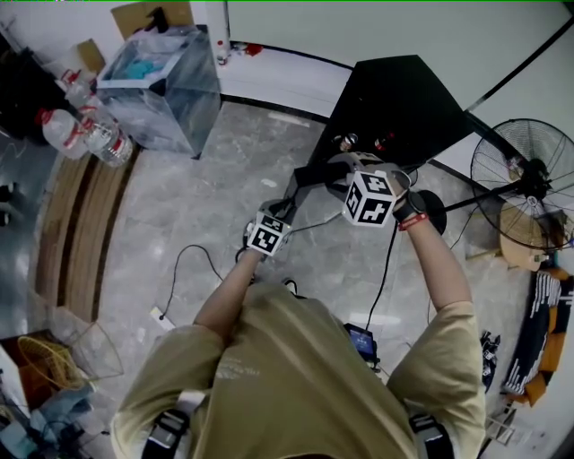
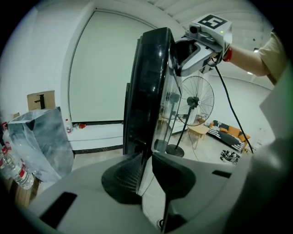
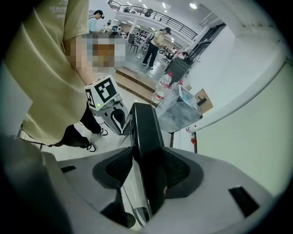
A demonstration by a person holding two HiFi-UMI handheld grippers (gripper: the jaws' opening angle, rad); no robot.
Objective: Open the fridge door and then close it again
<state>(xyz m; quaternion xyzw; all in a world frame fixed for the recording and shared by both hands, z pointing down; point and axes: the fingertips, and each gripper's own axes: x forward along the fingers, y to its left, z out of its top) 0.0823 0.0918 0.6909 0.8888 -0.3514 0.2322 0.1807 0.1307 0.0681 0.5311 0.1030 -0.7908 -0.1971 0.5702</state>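
1. The left gripper (image 2: 145,170) is pinching the thin side edge of the tall glossy black fridge door (image 2: 149,82), with its jaws narrowed onto it.
2. The right gripper (image 3: 145,170) is clamping the door's thick top edge, jaws wide.
3. A black pedestal fan (image 1: 525,184) is standing near the door on the grey marble floor (image 1: 224,197).
4. A clear plastic bin (image 1: 161,85) is sitting against the floor's far wall edge, well apart.

A grey marbled floor (image 1: 224,206) spreads out below. At far left stands a clear plastic bin (image 1: 166,90), with cardboard boxes (image 1: 148,13) behind it and water bottles (image 1: 85,133) just beside it, next to pale wooden boards (image 1: 81,224). A standing fan (image 1: 523,179) is at the right, with striped and orange cloth (image 1: 543,341) lying nearer. A black cable (image 1: 184,264) trails across the floor. Two people (image 3: 154,43) stand in a far hall.
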